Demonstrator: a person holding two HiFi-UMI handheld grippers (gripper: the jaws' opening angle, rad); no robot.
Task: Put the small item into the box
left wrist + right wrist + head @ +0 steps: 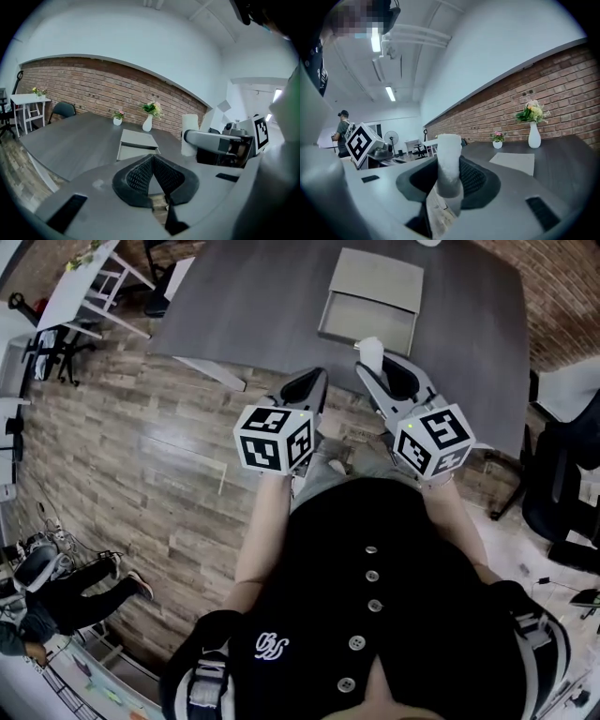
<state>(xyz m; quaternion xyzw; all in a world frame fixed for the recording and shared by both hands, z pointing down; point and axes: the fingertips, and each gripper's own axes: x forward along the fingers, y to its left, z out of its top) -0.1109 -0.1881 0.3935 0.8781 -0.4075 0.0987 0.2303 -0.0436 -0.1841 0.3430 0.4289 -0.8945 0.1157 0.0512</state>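
The right tongs point(449, 182) pinch the white item point(448, 152) upright, the left tongs point(152, 160) are shut and empty beside them, and the box point(370, 301) lies well ahead on the table point(248, 310), so a loosened squeeze could drop it short.

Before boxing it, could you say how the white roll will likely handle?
The white roll looks fuzzy, probably soft and light. Clamped in the right gripper, it stands upright, seemingly holding shape. Its round form might roll.
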